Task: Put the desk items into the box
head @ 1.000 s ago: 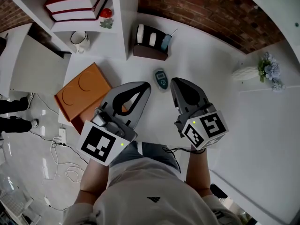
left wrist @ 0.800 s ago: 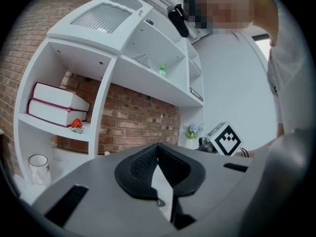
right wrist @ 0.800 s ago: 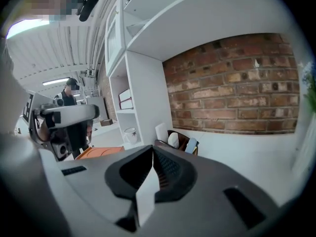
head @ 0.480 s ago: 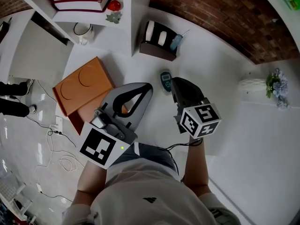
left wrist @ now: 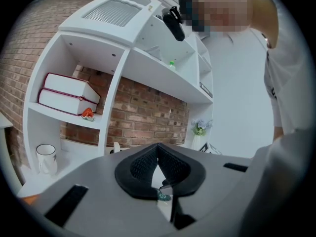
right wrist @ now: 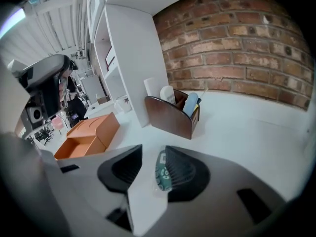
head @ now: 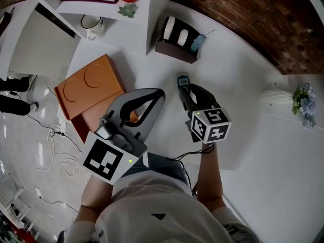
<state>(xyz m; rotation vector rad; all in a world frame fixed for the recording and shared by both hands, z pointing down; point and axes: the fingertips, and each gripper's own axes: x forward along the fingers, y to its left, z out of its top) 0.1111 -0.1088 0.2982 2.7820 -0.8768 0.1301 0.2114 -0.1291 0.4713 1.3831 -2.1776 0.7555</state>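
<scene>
Head view: right gripper [head: 186, 91] over a small teal handheld device [head: 183, 81] in the middle of the counter [head: 243, 85]; orange box [head: 91, 116] open at the left edge, nothing visible inside; brown desk organizer [head: 174, 52] by the back edge, holding white rolls and a blue item. Left gripper view: left gripper [left wrist: 158, 147] fingers closed tip to tip on nothing. Right gripper view: fingers just opened about halfway, device [right wrist: 162, 174] between them, ungripped; liable to skid it across the counter if closed off-centre.
</scene>
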